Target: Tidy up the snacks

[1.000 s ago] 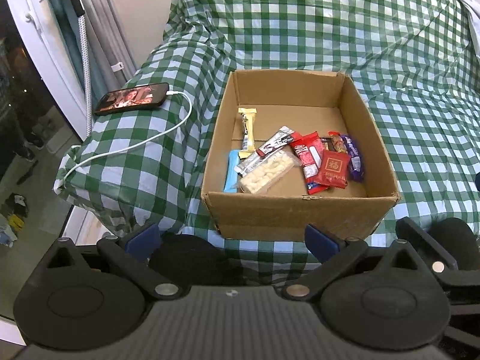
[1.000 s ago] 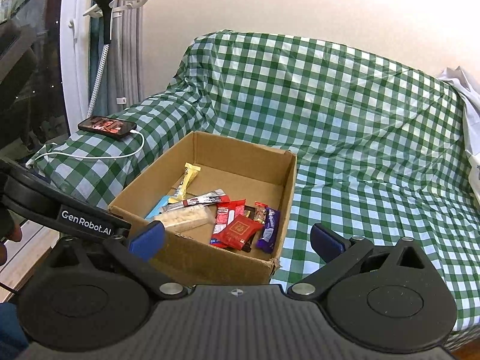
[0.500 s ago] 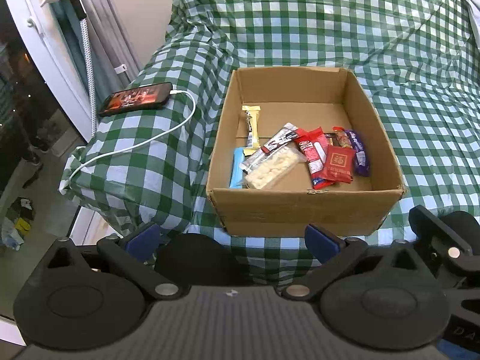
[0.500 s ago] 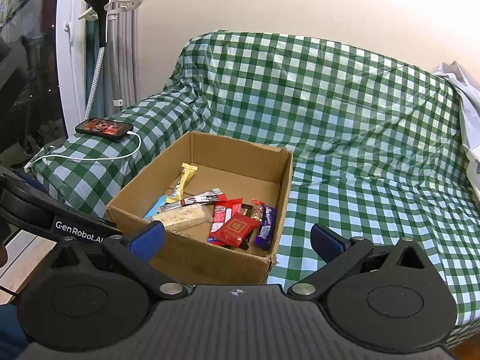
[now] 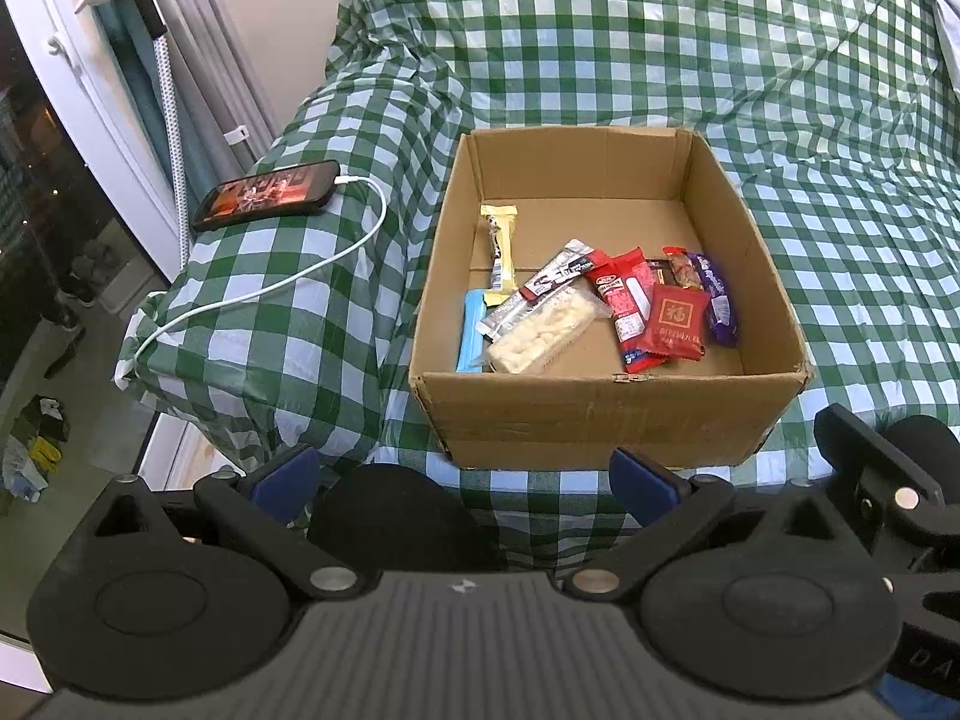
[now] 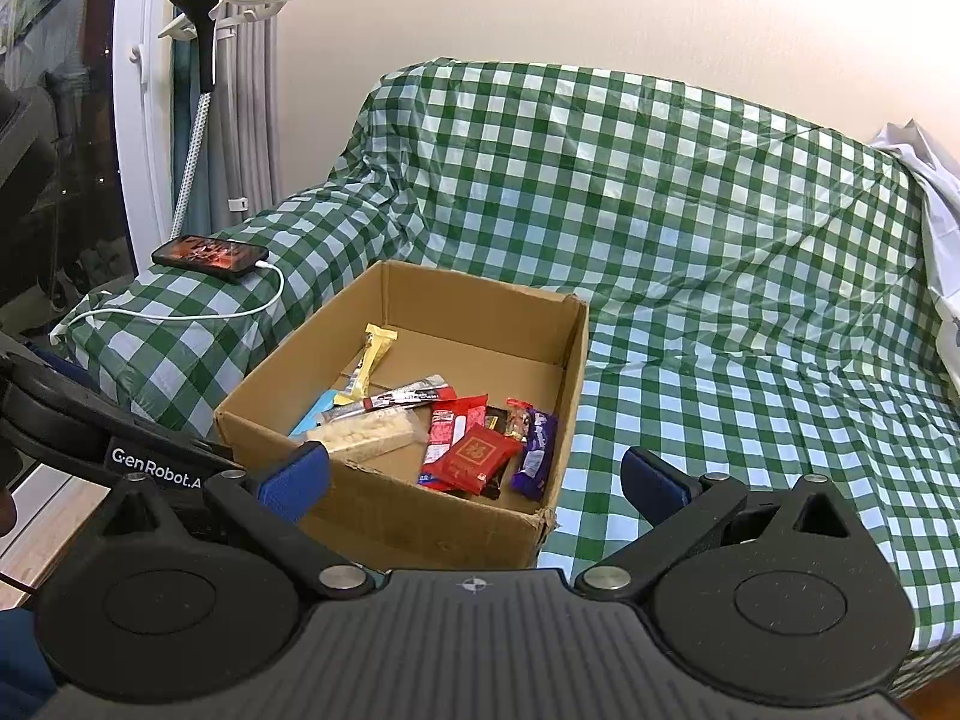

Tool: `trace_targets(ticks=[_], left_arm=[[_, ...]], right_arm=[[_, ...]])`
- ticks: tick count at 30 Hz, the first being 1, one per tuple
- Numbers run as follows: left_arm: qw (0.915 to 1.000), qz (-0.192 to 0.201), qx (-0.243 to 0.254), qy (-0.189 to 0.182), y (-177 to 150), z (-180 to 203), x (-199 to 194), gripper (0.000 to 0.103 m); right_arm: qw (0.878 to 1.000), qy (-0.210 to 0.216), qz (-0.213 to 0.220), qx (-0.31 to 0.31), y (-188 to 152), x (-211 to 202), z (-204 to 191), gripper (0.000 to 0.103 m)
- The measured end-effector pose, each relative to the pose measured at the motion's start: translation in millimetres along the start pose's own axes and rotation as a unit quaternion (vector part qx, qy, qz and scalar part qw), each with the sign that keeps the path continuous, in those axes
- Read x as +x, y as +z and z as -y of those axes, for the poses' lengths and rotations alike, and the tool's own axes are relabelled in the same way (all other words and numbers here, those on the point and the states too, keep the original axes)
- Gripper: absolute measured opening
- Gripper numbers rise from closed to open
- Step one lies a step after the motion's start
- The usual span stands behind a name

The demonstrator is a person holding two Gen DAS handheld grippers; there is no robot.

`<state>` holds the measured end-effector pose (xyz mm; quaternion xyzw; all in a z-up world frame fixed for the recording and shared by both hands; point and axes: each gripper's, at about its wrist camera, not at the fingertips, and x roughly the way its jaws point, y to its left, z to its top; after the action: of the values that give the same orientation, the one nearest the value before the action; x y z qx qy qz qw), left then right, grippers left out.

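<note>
An open cardboard box (image 5: 600,420) (image 6: 420,516) rests on a sofa under a green-and-white checked cover. Inside lie several snacks: a red square packet (image 5: 677,322) (image 6: 477,457), a red bar (image 5: 624,294), a purple bar (image 5: 714,300) (image 6: 537,450), a clear pack of white pieces (image 5: 543,333) (image 6: 366,435), a yellow bar (image 5: 501,249) (image 6: 371,363), a blue bar (image 5: 471,333) and a silver-black bar (image 5: 543,285). My left gripper (image 5: 465,474) is open and empty, in front of the box's near wall. My right gripper (image 6: 474,477) is open and empty too, at the box's near right corner.
A phone (image 5: 267,195) (image 6: 210,255) lies on the sofa's left armrest, plugged into a white cable (image 5: 264,288). A garment steamer (image 6: 201,48) and curtains stand by the window at the left. White cloth (image 6: 936,192) lies at the sofa's right end.
Both grippers have drawn back and up a little from the box, staying open. The snacks and the box have not moved.
</note>
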<state>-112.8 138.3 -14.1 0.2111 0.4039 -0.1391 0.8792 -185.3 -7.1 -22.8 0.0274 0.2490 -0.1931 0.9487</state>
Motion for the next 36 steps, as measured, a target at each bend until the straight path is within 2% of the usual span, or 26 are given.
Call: trace_targets(ticks=[36], left_arm=[[1.0000, -0.005, -0.003, 0.000, 14, -3, 11, 0.103]], right_arm=[[1.000, -0.012, -0.003, 0.018, 7, 15, 10, 0.102]])
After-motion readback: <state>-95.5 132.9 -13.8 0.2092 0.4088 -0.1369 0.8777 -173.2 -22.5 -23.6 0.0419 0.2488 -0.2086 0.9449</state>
